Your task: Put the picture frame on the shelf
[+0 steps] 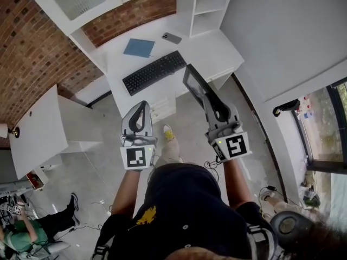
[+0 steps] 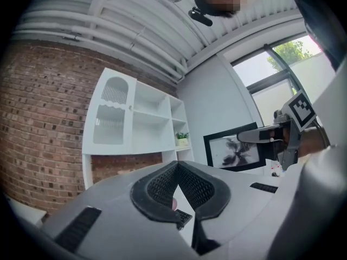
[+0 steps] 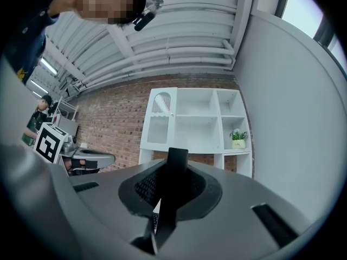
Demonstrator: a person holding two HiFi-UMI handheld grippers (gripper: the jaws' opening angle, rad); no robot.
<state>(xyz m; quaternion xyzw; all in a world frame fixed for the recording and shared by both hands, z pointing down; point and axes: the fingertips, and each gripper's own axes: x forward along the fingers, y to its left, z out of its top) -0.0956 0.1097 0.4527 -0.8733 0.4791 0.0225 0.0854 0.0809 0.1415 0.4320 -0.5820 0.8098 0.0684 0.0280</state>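
My left claw [image 1: 143, 105] hangs in front of me with its jaws together, tips meeting and nothing held between them; the left gripper view shows the same closed loop of the left claw [image 2: 177, 165]. Just beside it, my right claw [image 1: 210, 97] is clamped on the picture frame [image 1: 194, 80], which sticks out past the jaws, tilted, in the air above the floor and near the front edge of the table [image 1: 217, 50]. In the right gripper view the right claw [image 3: 171, 191] pinches the picture frame [image 3: 177, 158] edge-on, its dark rim rising between the pads. From the left gripper view the picture frame [image 2: 233, 150] shows its face, a black border round a dark splash on white, with the right claw [image 2: 265, 137] gripping its edge. Further off, the white table carries a black keyboard [image 1: 154, 72], a blue pad [image 1: 139, 47] and a phone [image 1: 172, 38]. At its far end stands the white shelf [image 1: 206, 7], well apart from the frame. One compartment of the shelf [image 3: 200, 118] holds a small potted plant [image 3: 238, 138]. Behind it all runs a brick wall [image 1: 32, 47].
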